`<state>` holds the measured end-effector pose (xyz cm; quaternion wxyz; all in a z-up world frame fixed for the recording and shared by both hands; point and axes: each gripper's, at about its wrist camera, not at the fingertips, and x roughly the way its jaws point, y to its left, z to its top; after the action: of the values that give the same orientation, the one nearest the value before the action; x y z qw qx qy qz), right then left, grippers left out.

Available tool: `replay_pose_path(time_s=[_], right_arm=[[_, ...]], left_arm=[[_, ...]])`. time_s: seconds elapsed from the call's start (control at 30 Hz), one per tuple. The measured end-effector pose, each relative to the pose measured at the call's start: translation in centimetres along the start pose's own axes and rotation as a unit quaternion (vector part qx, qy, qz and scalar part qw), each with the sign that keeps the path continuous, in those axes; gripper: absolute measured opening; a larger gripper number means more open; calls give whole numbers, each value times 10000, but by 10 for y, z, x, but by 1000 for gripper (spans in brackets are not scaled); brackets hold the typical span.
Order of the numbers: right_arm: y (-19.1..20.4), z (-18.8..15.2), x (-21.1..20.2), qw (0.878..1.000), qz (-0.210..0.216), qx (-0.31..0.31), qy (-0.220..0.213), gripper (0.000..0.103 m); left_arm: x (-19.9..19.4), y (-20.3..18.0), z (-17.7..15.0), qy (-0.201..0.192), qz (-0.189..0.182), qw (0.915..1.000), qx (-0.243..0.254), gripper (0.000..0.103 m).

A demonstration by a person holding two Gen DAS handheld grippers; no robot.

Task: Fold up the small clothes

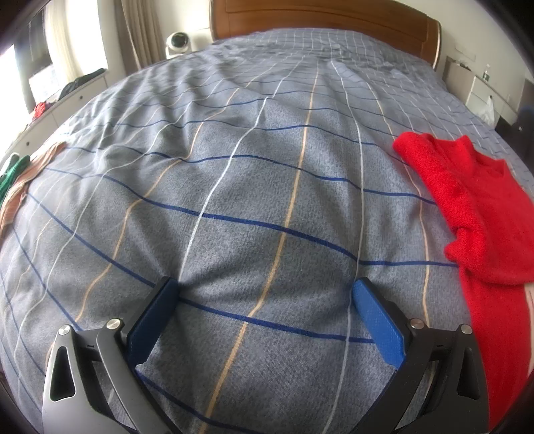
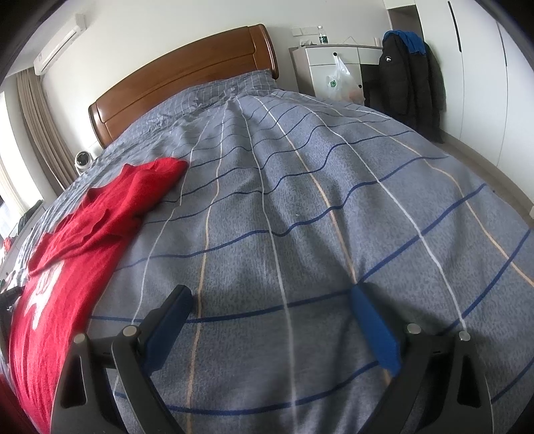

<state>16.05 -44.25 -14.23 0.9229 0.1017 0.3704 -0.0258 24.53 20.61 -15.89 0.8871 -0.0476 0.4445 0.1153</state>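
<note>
A red knitted sweater (image 1: 480, 213) lies on the grey checked bedspread (image 1: 233, 187), at the right edge of the left wrist view. In the right wrist view the same red sweater (image 2: 83, 240) lies at the left, with a white print near its lower part. My left gripper (image 1: 265, 290) hovers open over bare bedspread, to the left of the sweater, nothing between its blue pads. My right gripper (image 2: 270, 297) is open too, over bare bedspread (image 2: 300, 217) to the right of the sweater. Neither gripper touches the garment.
More clothes, a green piece (image 1: 11, 173) and a striped pinkish one (image 1: 30, 177), lie at the bed's left edge. A wooden headboard (image 1: 327, 20) ends the bed. A white dresser (image 1: 56, 110) stands left. A nightstand with a plastic bag (image 2: 340, 76) and hanging dark jackets (image 2: 410, 83) stand right.
</note>
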Motion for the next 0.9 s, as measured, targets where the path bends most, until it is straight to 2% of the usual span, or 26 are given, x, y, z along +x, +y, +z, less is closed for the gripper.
replay_pose_path(time_s=[0.9], right_arm=[[6,1,6,9996,-237,-157,88,95]], left_arm=[[0,0,0,-2,2,10000,2,103]])
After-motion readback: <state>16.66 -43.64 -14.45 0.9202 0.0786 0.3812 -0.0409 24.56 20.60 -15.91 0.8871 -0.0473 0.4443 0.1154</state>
